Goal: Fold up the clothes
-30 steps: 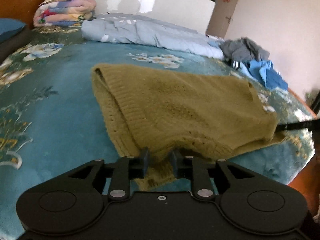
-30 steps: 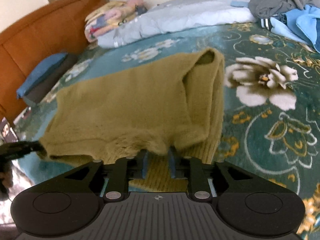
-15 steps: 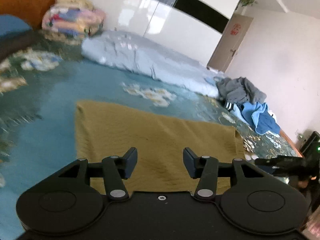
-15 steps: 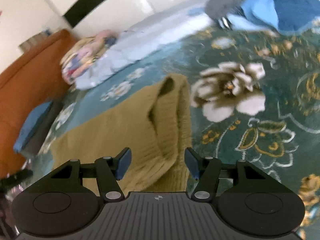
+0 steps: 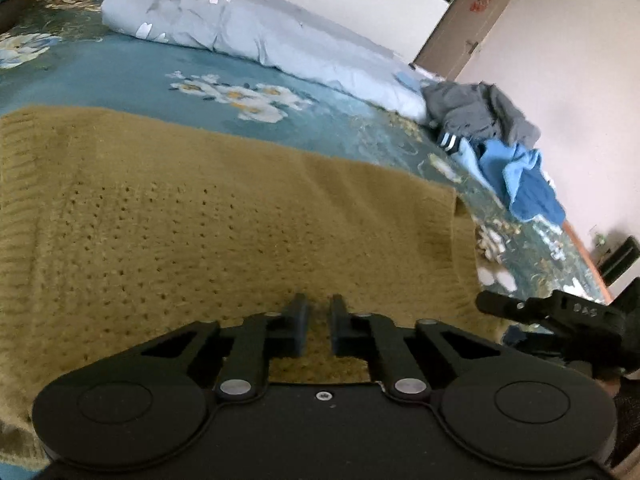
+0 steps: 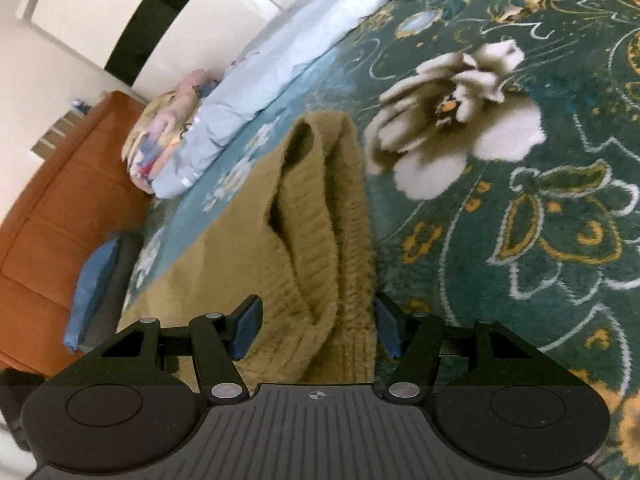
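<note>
An olive knitted sweater (image 5: 208, 216) lies folded flat on the flowered teal bedspread (image 5: 132, 76). My left gripper (image 5: 318, 322) sits low over the sweater's near edge with its jaws nearly together; whether knit is pinched between them is unclear. My right gripper (image 6: 318, 326) is open, its blue-padded fingers (image 6: 246, 326) either side of the sweater's ribbed folded end (image 6: 320, 216). The right gripper also shows at the right edge of the left wrist view (image 5: 560, 312).
A rolled pale blue quilt (image 5: 260, 32) lies along the far side. A pile of grey and blue clothes (image 5: 500, 140) sits far right. Folded patterned blankets (image 6: 168, 136) and a blue pillow (image 6: 96, 284) lie by the orange headboard (image 6: 48, 216).
Both grippers let go of the sweater, which dropped flat on the bed. The left jaws then closed again low at its near edge; the right stayed open and moved over its ribbed end.
</note>
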A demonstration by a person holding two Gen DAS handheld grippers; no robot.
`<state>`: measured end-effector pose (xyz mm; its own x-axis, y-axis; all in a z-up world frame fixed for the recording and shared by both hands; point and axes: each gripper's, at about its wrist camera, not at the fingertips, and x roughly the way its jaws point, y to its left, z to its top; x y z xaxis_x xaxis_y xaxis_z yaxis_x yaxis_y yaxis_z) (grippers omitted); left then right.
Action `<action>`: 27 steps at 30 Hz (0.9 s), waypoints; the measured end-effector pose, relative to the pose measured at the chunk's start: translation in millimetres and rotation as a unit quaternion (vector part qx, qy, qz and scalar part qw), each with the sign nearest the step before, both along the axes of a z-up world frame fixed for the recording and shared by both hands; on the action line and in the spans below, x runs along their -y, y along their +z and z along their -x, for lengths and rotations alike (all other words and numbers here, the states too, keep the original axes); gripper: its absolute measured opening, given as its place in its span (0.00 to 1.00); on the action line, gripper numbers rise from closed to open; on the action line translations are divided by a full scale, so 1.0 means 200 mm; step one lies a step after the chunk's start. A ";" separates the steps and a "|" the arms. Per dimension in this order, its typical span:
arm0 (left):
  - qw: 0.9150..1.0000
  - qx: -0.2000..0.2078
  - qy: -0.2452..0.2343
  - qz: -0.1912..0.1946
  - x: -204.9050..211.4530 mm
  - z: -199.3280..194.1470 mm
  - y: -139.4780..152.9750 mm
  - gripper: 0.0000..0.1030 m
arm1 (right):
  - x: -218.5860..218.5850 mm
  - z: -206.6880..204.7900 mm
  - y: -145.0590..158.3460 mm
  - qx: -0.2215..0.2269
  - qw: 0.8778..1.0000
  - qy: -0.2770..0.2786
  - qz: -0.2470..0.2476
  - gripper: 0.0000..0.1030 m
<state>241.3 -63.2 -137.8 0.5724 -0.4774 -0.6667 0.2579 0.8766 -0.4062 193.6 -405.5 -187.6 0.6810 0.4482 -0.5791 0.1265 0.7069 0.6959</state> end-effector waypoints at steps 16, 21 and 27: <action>1.000 -0.013 0.022 0.006 0.01 -0.05 0.01 0.05 | -0.10 -0.06 0.21 0.044 0.999 0.026 -0.004 0.16; 0.999 -0.016 0.031 0.020 0.00 -0.21 0.06 0.05 | -0.19 -0.09 0.35 0.066 0.996 0.052 0.015 0.16; 0.997 -0.059 0.049 0.028 -0.02 -0.36 -0.04 0.05 | -0.27 -0.10 0.42 0.076 0.996 0.055 0.011 0.15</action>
<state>314.1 -59.6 -146.3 0.5370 -0.4621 -0.7058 0.1196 0.8699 -0.4785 214.6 -351.9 -103.3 0.7092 0.5135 -0.4830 -0.0581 0.7254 0.6859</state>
